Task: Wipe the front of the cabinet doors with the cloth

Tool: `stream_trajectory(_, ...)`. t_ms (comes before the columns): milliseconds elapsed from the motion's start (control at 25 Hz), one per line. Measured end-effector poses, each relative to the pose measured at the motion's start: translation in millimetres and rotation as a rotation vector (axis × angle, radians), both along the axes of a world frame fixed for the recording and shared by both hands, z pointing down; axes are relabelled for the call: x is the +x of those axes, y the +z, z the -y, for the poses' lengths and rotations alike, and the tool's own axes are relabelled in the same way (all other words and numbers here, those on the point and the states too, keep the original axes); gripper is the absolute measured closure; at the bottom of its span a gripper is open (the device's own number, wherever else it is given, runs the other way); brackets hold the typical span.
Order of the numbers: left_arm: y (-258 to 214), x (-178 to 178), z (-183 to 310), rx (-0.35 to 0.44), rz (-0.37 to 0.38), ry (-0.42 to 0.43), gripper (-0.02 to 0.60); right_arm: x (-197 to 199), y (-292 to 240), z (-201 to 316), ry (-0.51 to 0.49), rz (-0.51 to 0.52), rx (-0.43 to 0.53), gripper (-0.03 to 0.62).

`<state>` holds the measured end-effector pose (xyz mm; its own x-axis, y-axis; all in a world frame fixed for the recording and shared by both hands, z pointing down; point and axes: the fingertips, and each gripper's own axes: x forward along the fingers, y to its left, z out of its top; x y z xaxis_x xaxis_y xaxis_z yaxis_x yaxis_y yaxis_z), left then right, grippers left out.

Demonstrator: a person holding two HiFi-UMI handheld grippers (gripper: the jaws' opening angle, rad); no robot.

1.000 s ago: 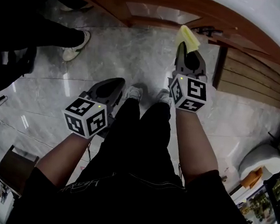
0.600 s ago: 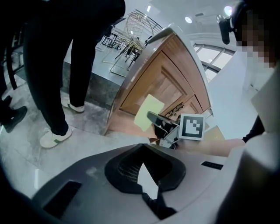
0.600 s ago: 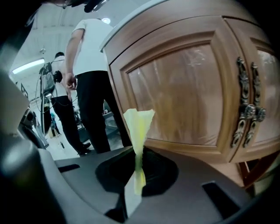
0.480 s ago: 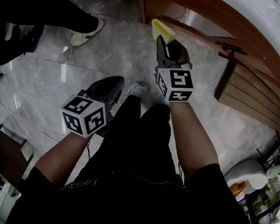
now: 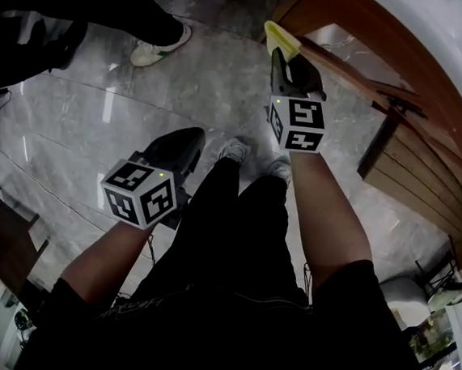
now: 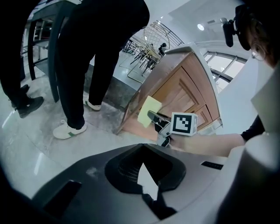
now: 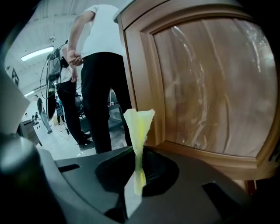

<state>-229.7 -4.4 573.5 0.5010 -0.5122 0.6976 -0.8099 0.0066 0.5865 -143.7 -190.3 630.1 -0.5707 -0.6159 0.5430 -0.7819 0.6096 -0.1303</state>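
Note:
My right gripper (image 5: 289,64) is shut on a yellow cloth (image 5: 278,37), whose free end sticks up past the jaws toward the wooden cabinet door (image 5: 354,50). In the right gripper view the cloth (image 7: 138,131) stands pinched upright in front of the door's frame and its glossy panel (image 7: 210,83); whether it touches the wood I cannot tell. The left gripper view shows the same cloth (image 6: 148,111) at the cabinet's left corner (image 6: 175,87). My left gripper (image 5: 178,146) hangs low over the marble floor, jaws shut with nothing between them.
A person in dark trousers and white sneakers (image 5: 159,47) stands close on the left, legs (image 6: 105,48) seen in the left gripper view. A second person in a white top (image 7: 100,57) stands left of the cabinet. A slatted wooden panel (image 5: 419,178) lies to the right.
My right gripper has carried the cloth forward and left to the cabinet's left door edge. The left gripper has stayed about where it was.

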Motion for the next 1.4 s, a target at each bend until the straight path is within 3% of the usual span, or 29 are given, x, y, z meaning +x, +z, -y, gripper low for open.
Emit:
stream_trajectory(240, 1.3, -6.6, 1.4, -0.009, 0.002, -0.011, 0.575, 10.0, 1.8, 7.5, 0.050, -0.025, 0.004, 0.553)
stream_trajectory(680, 2.5, 22.9, 14.4, -0.029, -0.026, 0.022, 0.575, 52.8, -1.8, 11.9, 0.105, -0.047, 0.011, 0.553)
stream_trajectory(1400, -8.0, 117.8, 34.9, -0.010, -0.054, 0.227, 0.575, 188.5, -6.6, -9.9, 0.312, -0.094, -0.024, 0.553)
